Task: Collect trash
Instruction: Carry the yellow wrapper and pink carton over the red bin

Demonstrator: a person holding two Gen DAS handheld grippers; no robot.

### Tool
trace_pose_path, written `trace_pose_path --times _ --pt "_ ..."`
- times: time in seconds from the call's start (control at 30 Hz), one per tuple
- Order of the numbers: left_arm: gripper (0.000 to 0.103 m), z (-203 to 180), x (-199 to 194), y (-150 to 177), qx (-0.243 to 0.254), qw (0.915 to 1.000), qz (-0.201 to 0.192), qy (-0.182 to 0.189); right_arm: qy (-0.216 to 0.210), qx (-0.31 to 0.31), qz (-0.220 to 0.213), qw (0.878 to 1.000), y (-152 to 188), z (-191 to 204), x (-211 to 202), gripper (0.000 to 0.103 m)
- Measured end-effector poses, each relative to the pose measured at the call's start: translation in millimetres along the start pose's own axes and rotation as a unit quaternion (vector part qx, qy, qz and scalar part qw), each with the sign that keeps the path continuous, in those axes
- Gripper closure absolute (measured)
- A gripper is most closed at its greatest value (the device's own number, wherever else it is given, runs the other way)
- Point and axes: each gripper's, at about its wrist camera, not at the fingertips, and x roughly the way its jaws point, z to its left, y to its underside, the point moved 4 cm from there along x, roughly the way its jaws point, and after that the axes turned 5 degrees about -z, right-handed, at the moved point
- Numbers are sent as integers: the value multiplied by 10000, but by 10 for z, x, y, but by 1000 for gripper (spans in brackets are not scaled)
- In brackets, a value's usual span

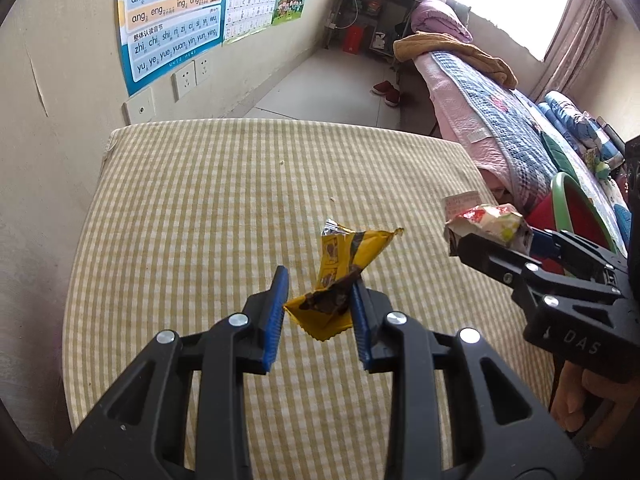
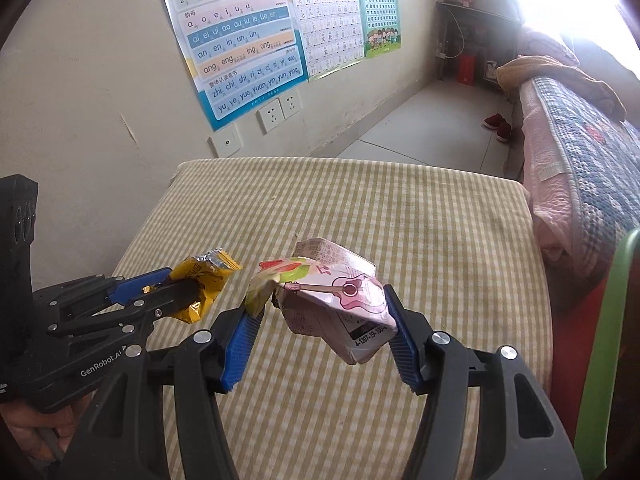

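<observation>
My left gripper (image 1: pixel 318 300) is shut on a crumpled yellow snack wrapper (image 1: pixel 340 276) and holds it above the checked tablecloth (image 1: pixel 192 208). It also shows in the right wrist view, where the left gripper (image 2: pixel 176 292) holds the yellow wrapper (image 2: pixel 204 280) at the left. My right gripper (image 2: pixel 320 316) is shut on a crushed pink milk carton (image 2: pixel 336 304) with a guitar print, held above the table. In the left wrist view the right gripper (image 1: pixel 492 244) holds the carton (image 1: pixel 484 220) at the right.
A green-rimmed red bin (image 1: pixel 576 216) stands at the table's right edge; it also shows in the right wrist view (image 2: pixel 612 312). A bed (image 1: pixel 500 120) with quilts lies to the right. The wall with posters (image 1: pixel 172 12) and sockets is on the left. Small crumbs (image 1: pixel 282 163) lie on the cloth.
</observation>
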Motion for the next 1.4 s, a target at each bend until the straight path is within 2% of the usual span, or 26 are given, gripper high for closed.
trace_pose_path --times 0.4,0.73,1.0,1.4 --pt "74 -289 -546 231 55 9999 -125 32 83 140 -266 9995 229 -43 -683 46" --pt "74 -602 -888 209 242 9991 -331 109 59 295 -543 9981 385 -86 -1134 46" --pt "74 -901 -974 163 460 9980 -383 212 141 549 -821 9950 370 -301 -1402 46" --pt "74 -1296 -922 101 776 9958 -310 370 340 926 -976 9903 435 -723 -1642 46"
